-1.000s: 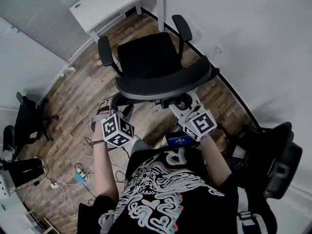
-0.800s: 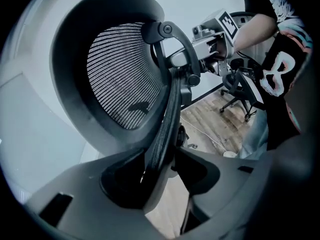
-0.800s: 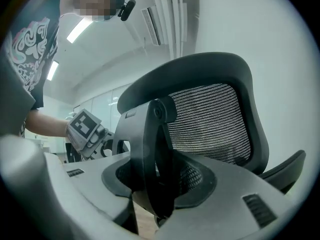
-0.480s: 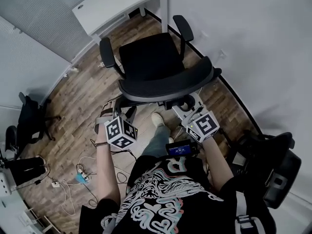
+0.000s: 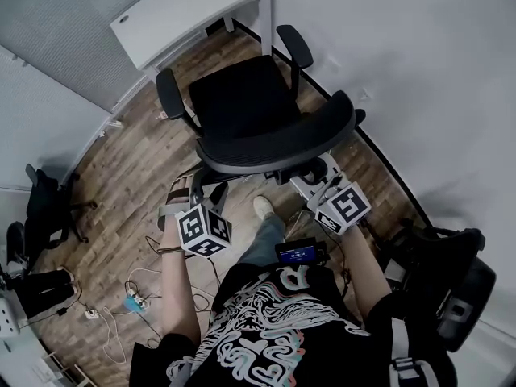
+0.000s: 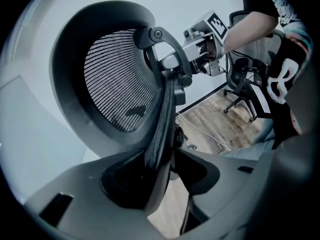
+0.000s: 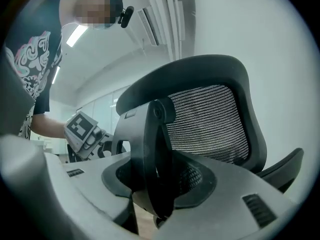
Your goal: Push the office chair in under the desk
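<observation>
The black office chair [image 5: 242, 95] stands on the wood floor with its seat facing the white desk [image 5: 185, 10], just short of the desk's front edge. I am behind its mesh backrest [image 5: 274, 139]. My left gripper [image 5: 197, 182] is at the backrest's lower left and my right gripper [image 5: 314, 172] at its lower right. In the left gripper view the dark curved back support [image 6: 162, 129] runs between the jaws of the left gripper [image 6: 167, 169], which is shut on it. The right gripper [image 7: 160, 194] is likewise shut on the support bar [image 7: 150, 154] below the mesh [image 7: 210, 119].
A second black chair [image 5: 443, 280] stands close at the right behind me and another [image 5: 44, 204] at the left wall. Cables and a power strip [image 5: 133, 297] lie on the floor at the left. The person's shoe [image 5: 264, 208] is under the backrest. A wall runs along the right.
The chair has rolled a little toward the desk with both grippers following on its back. The person has stepped forward, and a foot now shows under the backrest.
</observation>
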### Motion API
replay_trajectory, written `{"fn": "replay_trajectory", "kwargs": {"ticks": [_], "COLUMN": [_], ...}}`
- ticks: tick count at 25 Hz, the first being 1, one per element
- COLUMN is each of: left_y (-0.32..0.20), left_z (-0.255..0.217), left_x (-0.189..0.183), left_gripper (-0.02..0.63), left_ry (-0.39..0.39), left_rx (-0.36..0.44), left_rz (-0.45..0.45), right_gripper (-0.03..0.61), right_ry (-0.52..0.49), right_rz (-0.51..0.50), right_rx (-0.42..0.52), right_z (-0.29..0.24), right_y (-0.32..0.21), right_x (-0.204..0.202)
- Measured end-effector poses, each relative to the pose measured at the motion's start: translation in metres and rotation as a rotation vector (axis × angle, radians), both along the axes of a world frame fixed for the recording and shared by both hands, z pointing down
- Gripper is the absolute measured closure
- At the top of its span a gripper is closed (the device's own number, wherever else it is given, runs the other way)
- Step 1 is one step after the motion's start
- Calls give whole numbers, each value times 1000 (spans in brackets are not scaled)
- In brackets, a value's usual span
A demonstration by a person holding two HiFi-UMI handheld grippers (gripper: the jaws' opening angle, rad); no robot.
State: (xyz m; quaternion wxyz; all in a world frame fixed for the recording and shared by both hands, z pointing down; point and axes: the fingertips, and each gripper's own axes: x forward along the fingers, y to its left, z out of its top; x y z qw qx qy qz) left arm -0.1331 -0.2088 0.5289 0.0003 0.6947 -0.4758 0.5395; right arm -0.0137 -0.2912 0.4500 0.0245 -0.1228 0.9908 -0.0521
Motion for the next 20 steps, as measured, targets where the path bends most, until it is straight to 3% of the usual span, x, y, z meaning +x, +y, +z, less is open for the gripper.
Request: {"fn": "replay_trajectory", "kwargs": {"ticks": [20], "left_y": [-44], "left_z": [-2], "left_x": [-6], "left_gripper": [403], "left_ry": [26], "left_rx": [16], "left_rz": [15], "right_gripper": [405], "right_ry": [-17], "right_rz": [-16], "right_rx": [1], "right_z": [-1], "right_y": [-52], "right_x": [-11]}}
